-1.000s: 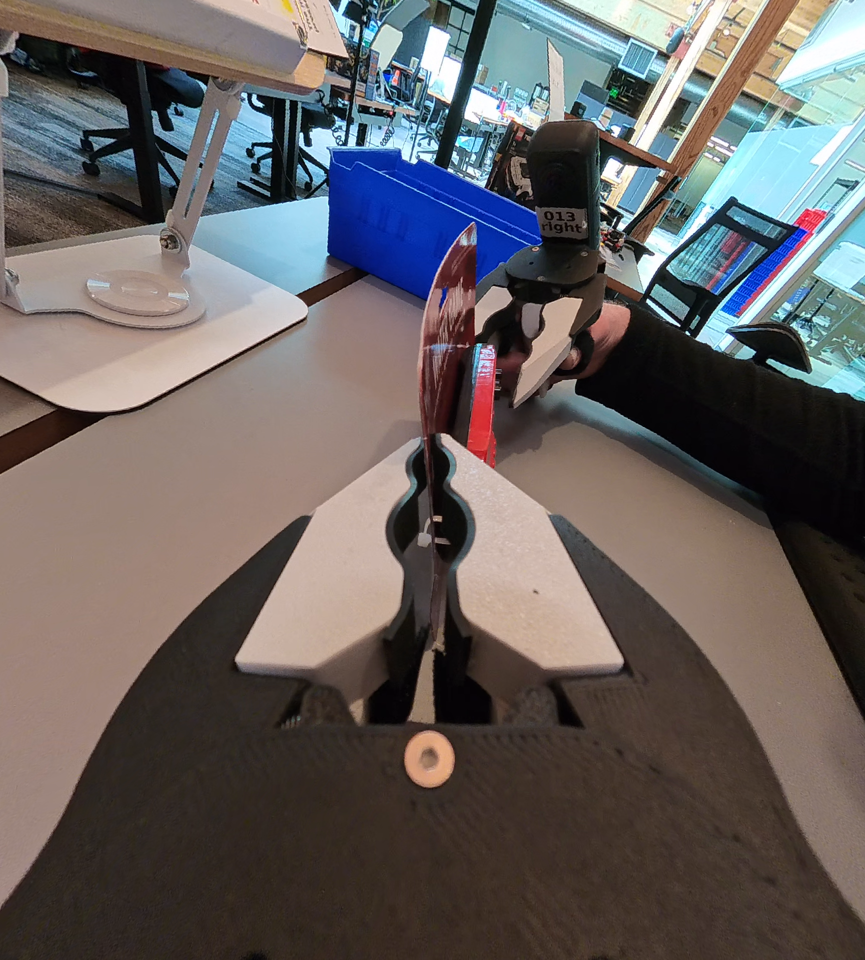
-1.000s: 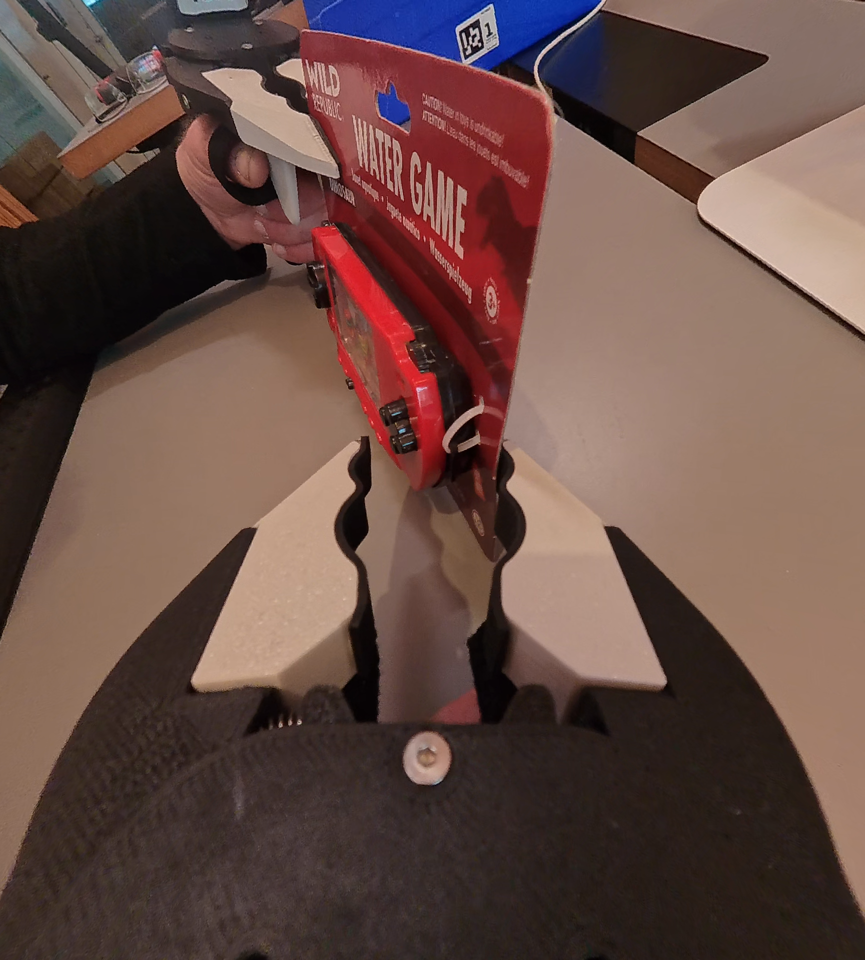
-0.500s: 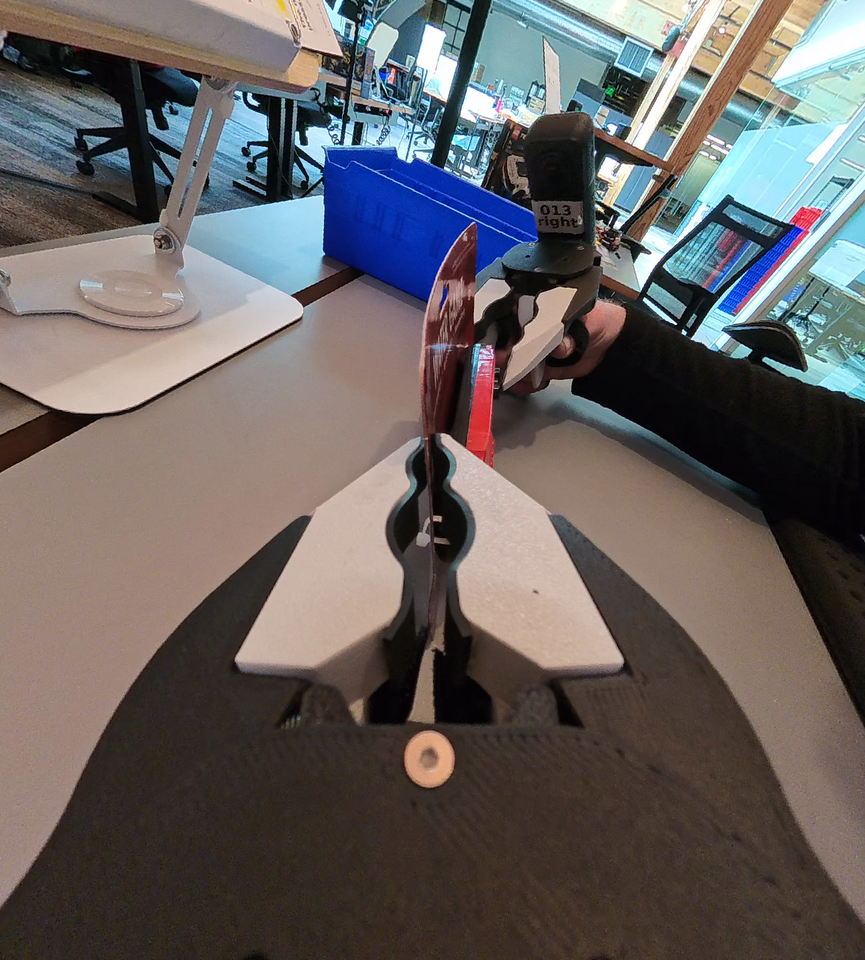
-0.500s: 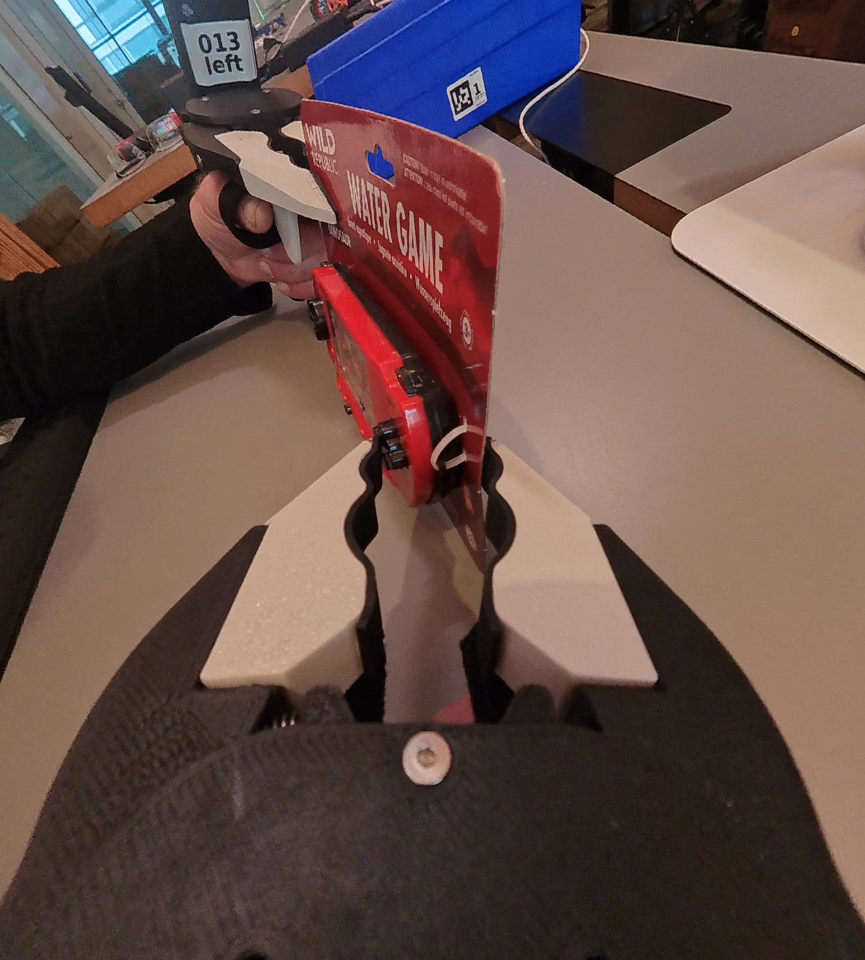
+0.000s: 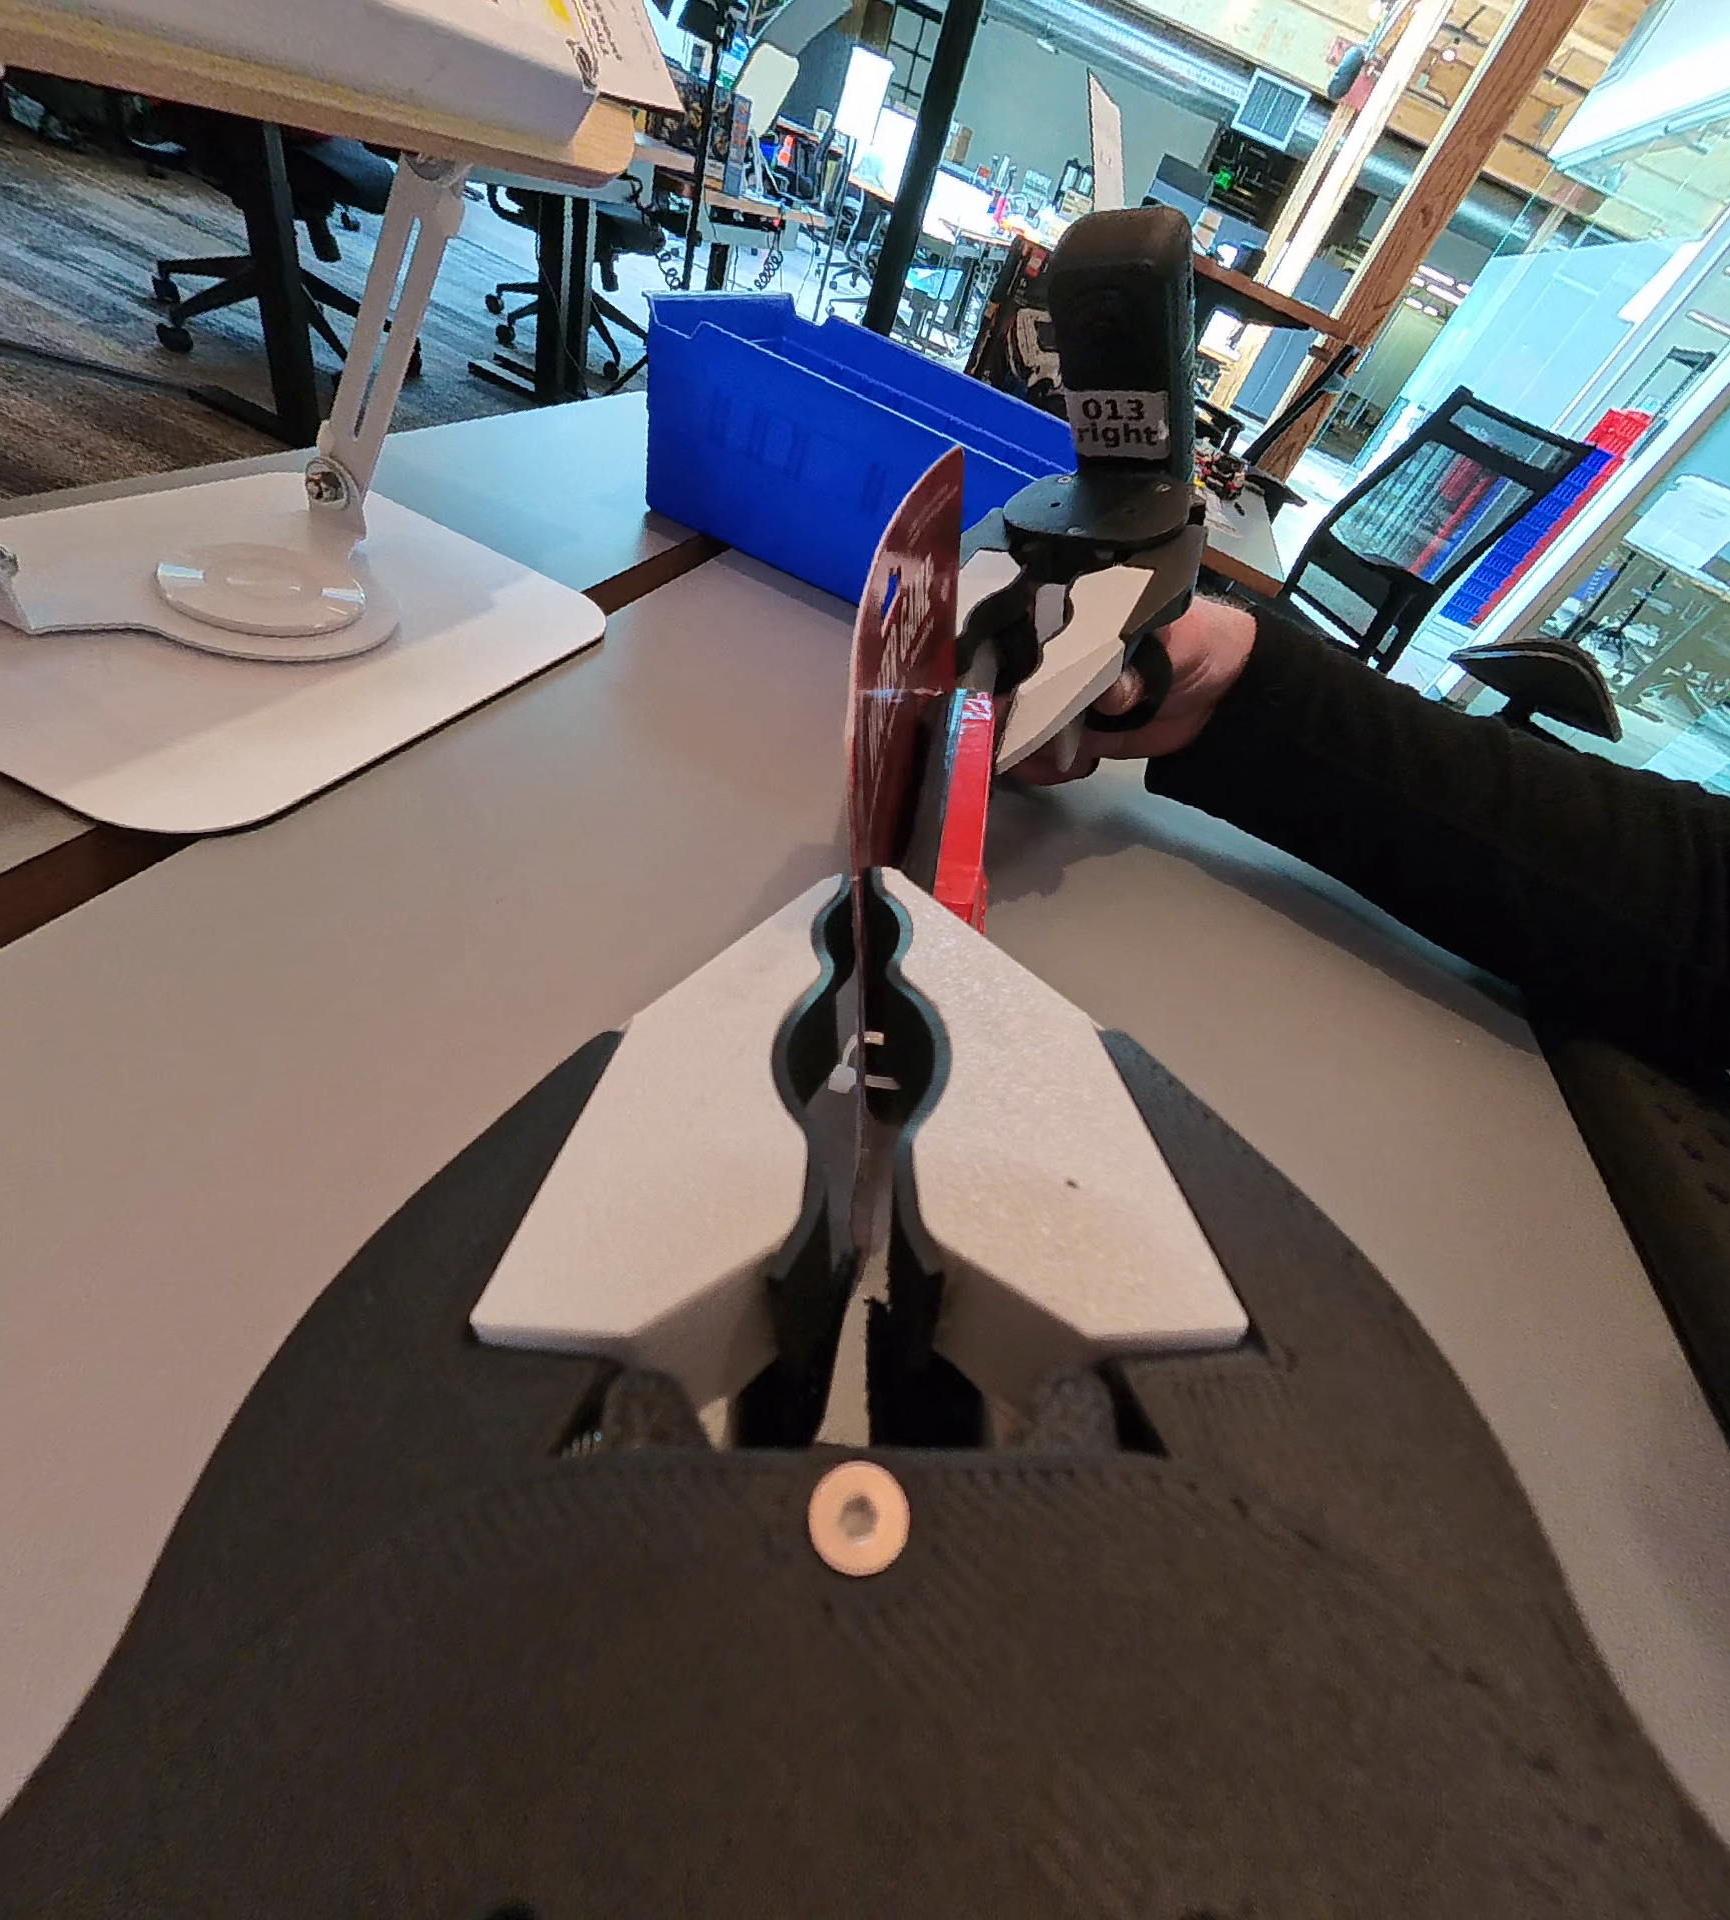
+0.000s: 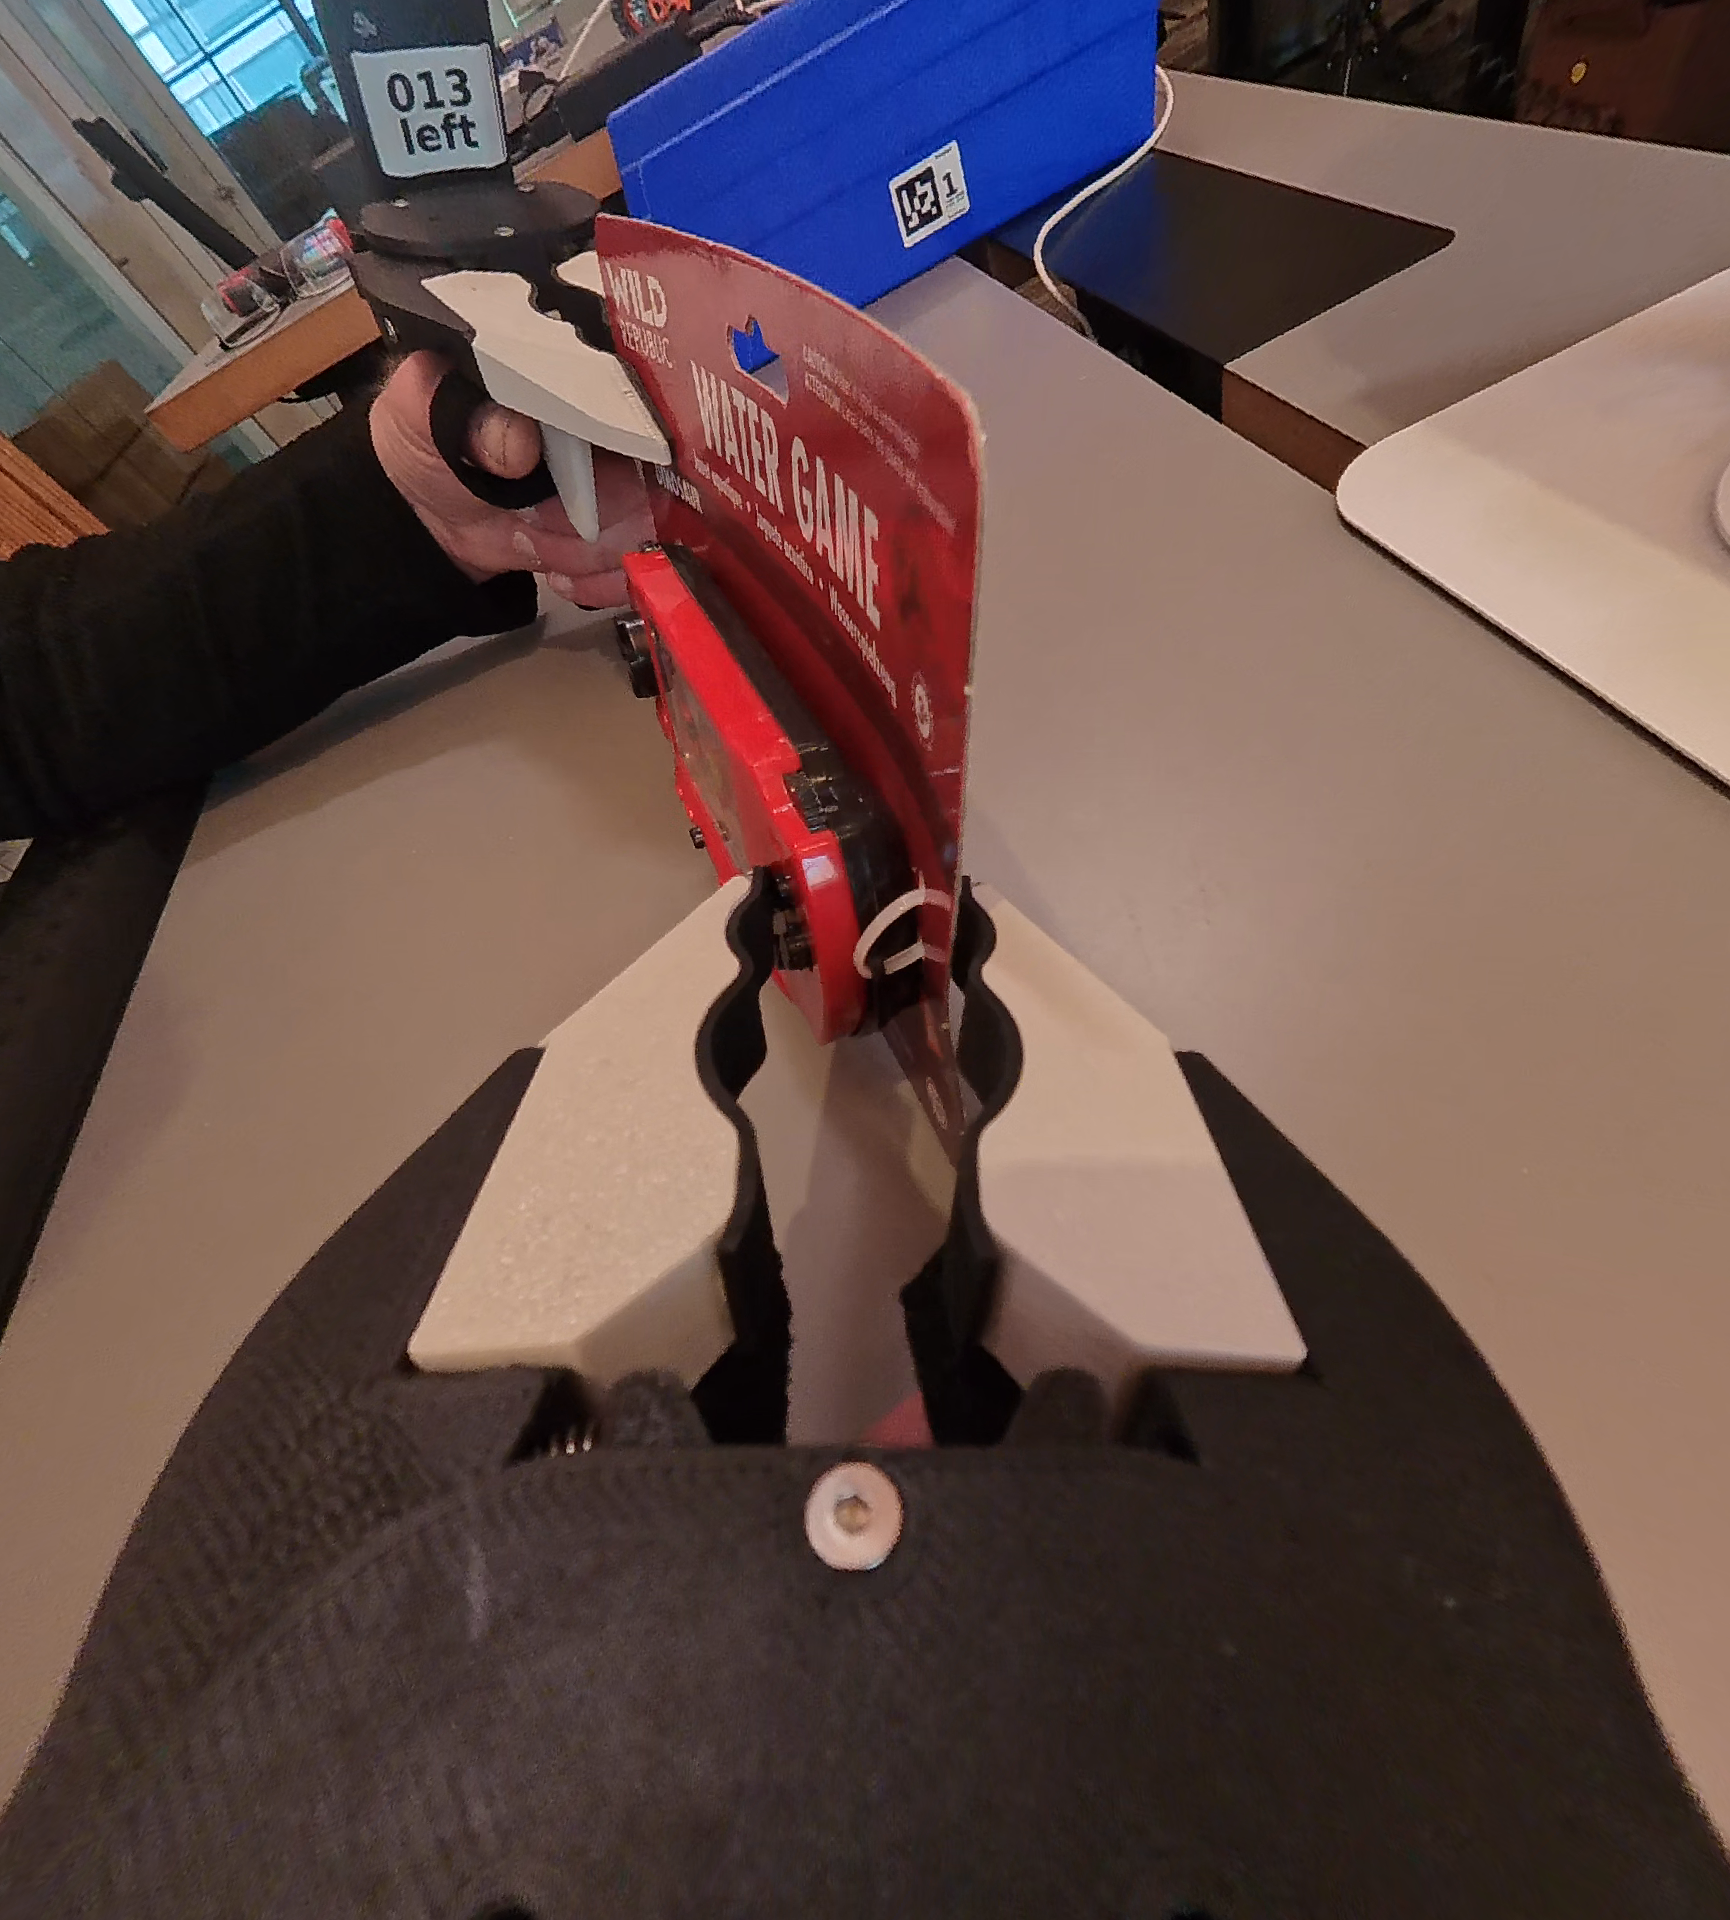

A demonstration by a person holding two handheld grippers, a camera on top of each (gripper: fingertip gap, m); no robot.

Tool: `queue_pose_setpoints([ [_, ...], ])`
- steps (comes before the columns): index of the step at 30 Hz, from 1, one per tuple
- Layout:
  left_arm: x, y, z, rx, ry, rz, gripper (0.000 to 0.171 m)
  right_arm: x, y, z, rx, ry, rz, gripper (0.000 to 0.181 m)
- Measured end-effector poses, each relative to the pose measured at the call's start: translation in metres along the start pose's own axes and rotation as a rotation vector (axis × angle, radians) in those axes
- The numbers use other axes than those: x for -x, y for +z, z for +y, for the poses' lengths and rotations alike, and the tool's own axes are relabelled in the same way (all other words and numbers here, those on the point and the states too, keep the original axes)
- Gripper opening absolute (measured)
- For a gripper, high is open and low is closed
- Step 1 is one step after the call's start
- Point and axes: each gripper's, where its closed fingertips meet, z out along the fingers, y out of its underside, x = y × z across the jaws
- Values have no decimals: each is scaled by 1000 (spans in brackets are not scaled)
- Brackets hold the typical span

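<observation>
While the left gripper (image 5: 869, 940) stayed clamped on a red carded toy (image 6: 819, 582) held upright on edge above the grey table (image 5: 269, 1018), the right gripper (image 6: 856, 925) stood parted around the toy's other end, its 2 fingers not closed. A blue bin (image 5: 799, 436) and white stand base (image 5: 217, 665) sat behind, with office desks and chairs beyond.

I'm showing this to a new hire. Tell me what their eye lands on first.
The red carded toy stands out, held upright above the grey table. The left gripper has its jaws shut on the card's edge, while the right gripper has its open jaws around the opposite end. Behind sits a blue bin.
</observation>
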Motion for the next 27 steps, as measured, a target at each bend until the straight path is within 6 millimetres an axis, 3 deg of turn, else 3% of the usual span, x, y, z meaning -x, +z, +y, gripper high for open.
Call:
queue_pose_setpoints([
  [7,1,-1,0,1,1,-1,0,0,2,2,4,14,-2,44],
  [27,0,0,1,1,0,1,0,2,3,8,40,9,-8,45],
])
